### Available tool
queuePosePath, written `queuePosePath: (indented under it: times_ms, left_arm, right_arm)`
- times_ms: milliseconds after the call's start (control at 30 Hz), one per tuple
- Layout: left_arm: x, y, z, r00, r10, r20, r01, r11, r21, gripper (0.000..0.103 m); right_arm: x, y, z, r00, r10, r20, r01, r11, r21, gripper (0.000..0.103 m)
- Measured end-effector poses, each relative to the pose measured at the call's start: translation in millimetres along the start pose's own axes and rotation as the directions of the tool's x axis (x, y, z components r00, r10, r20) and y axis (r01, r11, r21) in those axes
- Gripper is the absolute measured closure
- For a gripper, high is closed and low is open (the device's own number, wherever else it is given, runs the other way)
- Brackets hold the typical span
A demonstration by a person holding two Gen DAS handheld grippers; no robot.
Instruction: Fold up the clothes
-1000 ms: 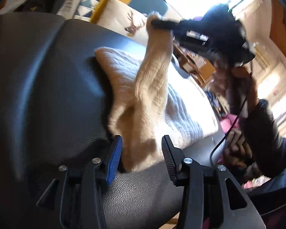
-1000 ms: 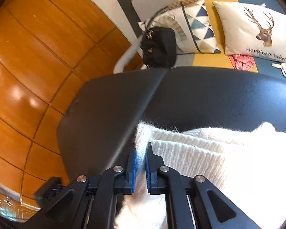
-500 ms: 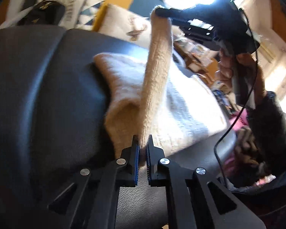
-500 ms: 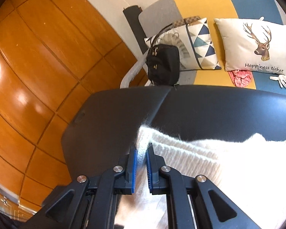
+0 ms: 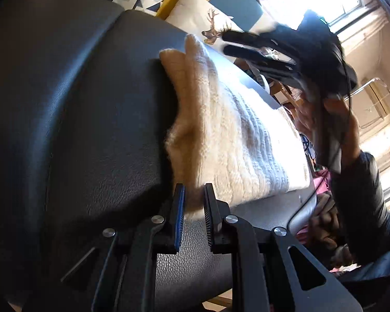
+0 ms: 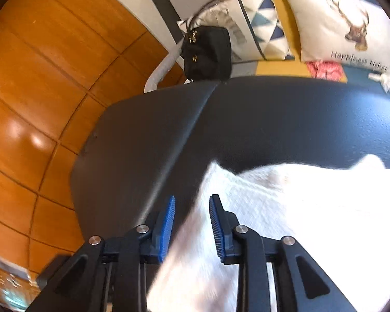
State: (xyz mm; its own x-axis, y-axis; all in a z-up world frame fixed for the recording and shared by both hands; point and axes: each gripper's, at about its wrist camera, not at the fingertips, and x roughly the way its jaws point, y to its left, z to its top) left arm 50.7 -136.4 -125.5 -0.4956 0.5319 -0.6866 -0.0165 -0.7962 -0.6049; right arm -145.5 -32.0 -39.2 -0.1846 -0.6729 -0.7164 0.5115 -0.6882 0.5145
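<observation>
Between the fingers of the left gripper (image 5: 193,218), whose jaws are opening, lies the near edge of a folded cream knit sweater (image 5: 228,140); the pads stand slightly apart on either side of the knit and do not visibly press it. Beyond that gripper the sweater extends away across a black leather bench (image 5: 91,119), with a folded sleeve lying along its left margin. Farther off and to the right, the right gripper (image 5: 249,44) hovers above the sweater's far end, held by a person's hand (image 5: 332,130) in a dark sleeve. Seen from its own camera, the right gripper (image 6: 191,223) is opening, jaws apart, with the blurred sweater (image 6: 286,208) edge loose between them. Past the bench stand a black handbag (image 6: 208,52), a triangle-patterned cushion (image 6: 260,26) and a deer cushion (image 6: 345,28).
</observation>
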Motion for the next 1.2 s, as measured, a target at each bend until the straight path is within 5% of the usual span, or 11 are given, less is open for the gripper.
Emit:
queuePosePath:
  times_ms: [167, 333, 400, 467, 633, 700, 800, 900, 967, 1100, 1200]
  left_arm:
    - [-2, -17, 5, 0.998, 0.046, 0.034, -0.046, 0.999, 0.005, 0.088]
    - [-19, -37, 11, 0.993, 0.087, 0.083, -0.092, 0.995, 0.047, 0.088]
    - [-30, -36, 14, 0.990, 0.099, 0.103, -0.103, 0.994, 0.040, 0.088]
    - [-38, -34, 15, 0.990, 0.087, 0.112, -0.090, 0.996, 0.021, 0.088]
    - [-12, -71, 17, 0.993, 0.077, 0.095, -0.083, 0.995, 0.064, 0.087]
    - [-5, -77, 21, 0.995, 0.072, 0.076, -0.079, 0.992, 0.098, 0.087]
    - [4, -93, 25, 0.997, 0.063, 0.042, -0.068, 0.986, 0.151, 0.086]
    - [14, -119, 24, 0.999, 0.051, 0.004, -0.051, 0.980, 0.190, 0.086]
    - [22, -133, 22, 0.999, 0.051, -0.012, -0.047, 0.976, 0.210, 0.086]
    - [27, -153, 14, 0.998, 0.043, -0.052, -0.028, 0.969, 0.247, 0.086]
    - [32, -165, 11, 0.996, 0.054, -0.072, -0.033, 0.963, 0.268, 0.086]
  right_arm:
    - [16, -28, -27, 0.991, -0.103, -0.081, 0.107, 0.993, 0.046, 0.075]
    - [-70, -14, -37, 0.978, -0.127, 0.166, 0.138, 0.989, -0.054, 0.074]
    - [-112, -19, -54, 0.953, -0.161, 0.258, 0.178, 0.983, -0.046, 0.064]
    - [-153, -25, -72, 0.919, -0.195, 0.341, 0.217, 0.976, -0.027, 0.021]
    - [-204, -125, -128, 0.946, -0.121, 0.302, -0.016, 0.910, 0.414, 0.022]
    - [-245, -134, -156, 0.880, -0.266, 0.394, 0.077, 0.898, 0.434, 0.022]
    - [-304, -112, -187, 0.688, -0.471, 0.552, 0.339, 0.881, 0.330, 0.016]
    - [-324, -106, -207, 0.620, -0.504, 0.601, 0.444, 0.857, 0.261, 0.000]
    - [-328, -123, -213, 0.645, -0.487, 0.589, 0.400, 0.872, 0.284, 0.001]
    - [-306, -170, -211, 0.815, -0.414, 0.406, 0.271, 0.891, 0.364, 0.014]
    - [-276, -198, -215, 0.882, -0.343, 0.323, 0.210, 0.899, 0.383, 0.014]
